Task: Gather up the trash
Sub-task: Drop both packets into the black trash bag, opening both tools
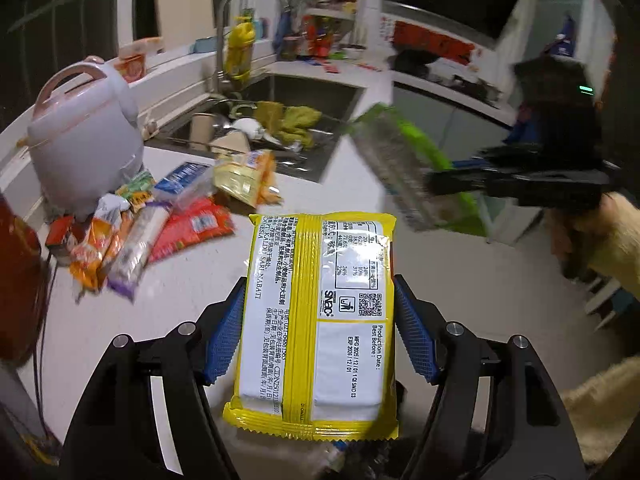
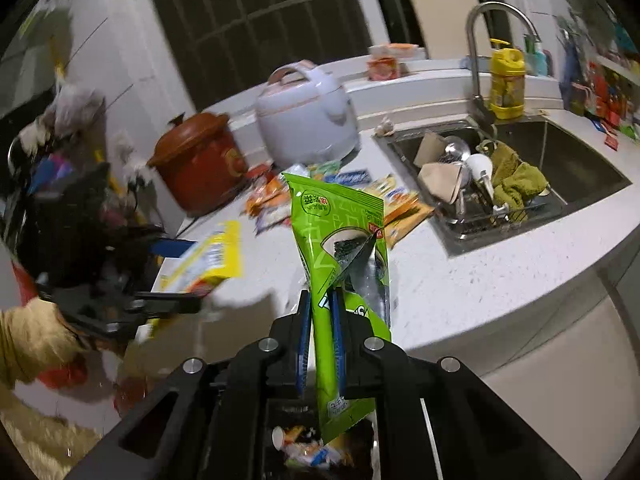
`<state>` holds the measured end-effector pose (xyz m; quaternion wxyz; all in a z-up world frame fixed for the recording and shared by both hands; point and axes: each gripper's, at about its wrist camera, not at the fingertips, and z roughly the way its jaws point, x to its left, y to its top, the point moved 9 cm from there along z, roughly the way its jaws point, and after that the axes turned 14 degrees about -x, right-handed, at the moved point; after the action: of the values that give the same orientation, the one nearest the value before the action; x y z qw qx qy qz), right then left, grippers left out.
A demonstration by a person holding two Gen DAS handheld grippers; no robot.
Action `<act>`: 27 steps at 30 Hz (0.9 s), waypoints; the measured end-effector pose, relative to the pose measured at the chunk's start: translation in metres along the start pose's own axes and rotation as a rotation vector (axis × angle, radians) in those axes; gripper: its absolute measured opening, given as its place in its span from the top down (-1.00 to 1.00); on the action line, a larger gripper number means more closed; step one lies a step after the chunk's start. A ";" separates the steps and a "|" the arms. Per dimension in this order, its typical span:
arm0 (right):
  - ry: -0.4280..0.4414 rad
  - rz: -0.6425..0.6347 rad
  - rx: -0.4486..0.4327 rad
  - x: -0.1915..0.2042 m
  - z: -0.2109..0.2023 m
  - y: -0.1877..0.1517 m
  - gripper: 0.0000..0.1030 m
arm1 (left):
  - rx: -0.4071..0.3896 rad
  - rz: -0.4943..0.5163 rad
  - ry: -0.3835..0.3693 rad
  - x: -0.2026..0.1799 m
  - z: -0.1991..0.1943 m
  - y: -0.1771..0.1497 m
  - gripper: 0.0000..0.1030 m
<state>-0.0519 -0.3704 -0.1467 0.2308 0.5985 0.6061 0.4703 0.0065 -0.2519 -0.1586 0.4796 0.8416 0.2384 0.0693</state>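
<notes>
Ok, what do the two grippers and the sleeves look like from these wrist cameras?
Both grippers, left gripper and right gripper, share one design: black angular frames with silver round bolts and ribbed blue pads on the fingers. The body of the right gripper shows a small green light. The sleeves are fuzzy pale yellow.

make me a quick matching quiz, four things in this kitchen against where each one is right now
Things:
1. yellow and white snack packet
2. green seaweed packet
3. olive green cloth
4. brown lidded clay pot

Places:
A. in the steel sink
B. between the left claw's blue pads
C. on the white counter, beside the white rice cooker
D. pinched in the right claw

Pairs: 1-B, 2-D, 3-A, 4-C
</notes>
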 end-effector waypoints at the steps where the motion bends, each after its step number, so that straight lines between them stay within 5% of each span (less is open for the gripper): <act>1: -0.013 -0.014 0.021 0.004 -0.003 -0.008 0.80 | 0.009 0.003 -0.022 -0.011 -0.007 -0.007 -0.31; 6: -0.066 0.000 0.148 0.011 -0.010 -0.074 0.80 | 0.115 -0.009 -0.137 -0.069 -0.010 -0.072 -0.31; 13: -0.157 0.059 0.406 -0.005 0.036 -0.240 0.80 | 0.365 -0.116 -0.173 -0.094 0.036 -0.226 -0.31; 23: -0.086 0.091 0.650 0.016 0.157 -0.428 0.79 | 0.656 -0.251 0.050 -0.041 0.088 -0.447 -0.31; 27: -0.070 0.049 0.730 0.032 0.196 -0.473 0.48 | 0.764 -0.288 0.152 -0.014 0.100 -0.503 -0.46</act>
<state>-0.1328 -0.2078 -0.6262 0.0113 0.6715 0.7112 0.2078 -0.1392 -0.1216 -0.6331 0.1185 0.9097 0.3969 -0.0302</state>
